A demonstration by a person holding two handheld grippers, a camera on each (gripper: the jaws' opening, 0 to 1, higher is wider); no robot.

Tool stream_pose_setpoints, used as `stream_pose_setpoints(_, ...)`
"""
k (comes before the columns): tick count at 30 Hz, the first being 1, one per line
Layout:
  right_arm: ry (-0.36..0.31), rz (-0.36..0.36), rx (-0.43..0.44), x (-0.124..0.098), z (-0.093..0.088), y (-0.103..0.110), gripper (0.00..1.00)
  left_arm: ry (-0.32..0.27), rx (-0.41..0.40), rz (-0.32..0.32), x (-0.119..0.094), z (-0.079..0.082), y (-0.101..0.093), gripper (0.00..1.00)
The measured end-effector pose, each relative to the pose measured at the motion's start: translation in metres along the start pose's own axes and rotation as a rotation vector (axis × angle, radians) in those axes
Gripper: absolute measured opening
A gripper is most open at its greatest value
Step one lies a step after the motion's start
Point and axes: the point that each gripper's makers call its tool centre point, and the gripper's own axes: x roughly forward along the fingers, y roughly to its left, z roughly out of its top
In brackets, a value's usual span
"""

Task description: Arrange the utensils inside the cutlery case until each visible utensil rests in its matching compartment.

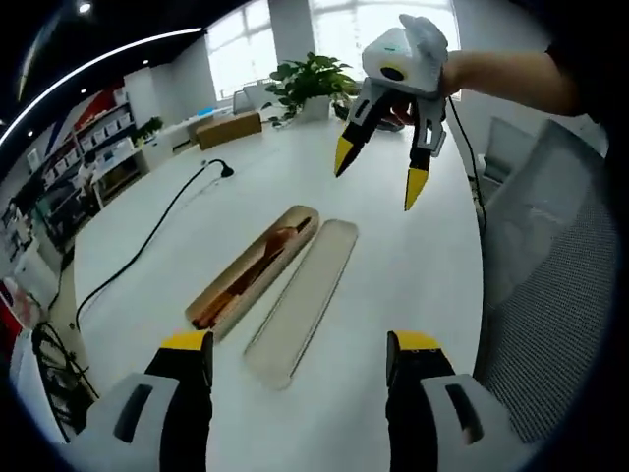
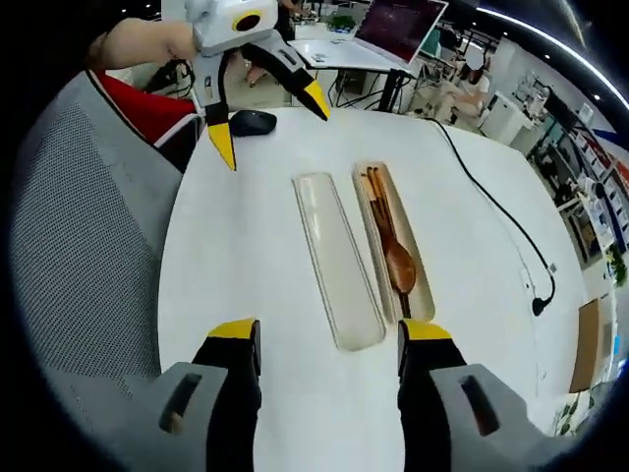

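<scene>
A beige cutlery case (image 1: 224, 283) (image 2: 427, 287) lies open on the white table (image 1: 393, 256) (image 2: 246, 256). Inside it rest a wooden spoon (image 2: 399, 260) and wooden chopsticks (image 2: 373, 192), seen as brown shapes (image 1: 260, 261) in the left gripper view. The case's empty lid (image 1: 305, 290) (image 2: 339, 261) lies right beside it. My left gripper (image 1: 300, 344) (image 2: 270, 123) hovers open above the table near one end of the lid. My right gripper (image 2: 329, 329) (image 1: 379, 175) is open too, in the air near the opposite end. Neither holds anything.
A black cable (image 1: 147, 241) (image 2: 501, 211) runs across the table beyond the case. A dark mouse (image 2: 254, 121) sits near the table edge. A grey mesh chair (image 1: 560, 285) (image 2: 88, 246) stands against the table. A potted plant (image 1: 310, 79) is at the far end.
</scene>
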Motion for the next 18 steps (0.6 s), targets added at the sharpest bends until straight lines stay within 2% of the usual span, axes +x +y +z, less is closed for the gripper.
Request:
stream_pose_setpoints(2,-0.004,0.022,0.015,0.006,0.0,0.001,0.58,0.002,-0.008,-0.011,0.005,-0.002,0.001,0.72)
stream_pose_setpoints(5,0.007,0.026,-0.001,0.016,-0.001,-0.003,0.55,0.014,-0.01,-0.029,0.013,-0.006,0.001,0.7)
stream_pose_setpoints(8,0.026,0.067,-0.001,0.025,-0.005,-0.002,0.55,0.023,-0.006,-0.037,0.019,-0.01,0.004,0.7)
stream_pose_setpoints(12,0.064,0.089,-0.027,0.037,-0.011,-0.007,0.55,0.047,0.033,-0.04,0.028,-0.02,0.013,0.7)
stream_pose_setpoints(16,0.058,0.129,-0.04,0.045,-0.009,-0.007,0.47,0.059,0.03,-0.077,0.033,-0.027,0.013,0.64)
stream_pose_setpoints(18,0.065,0.137,-0.034,0.052,-0.008,-0.008,0.52,0.064,0.025,-0.089,0.038,-0.031,0.015,0.65)
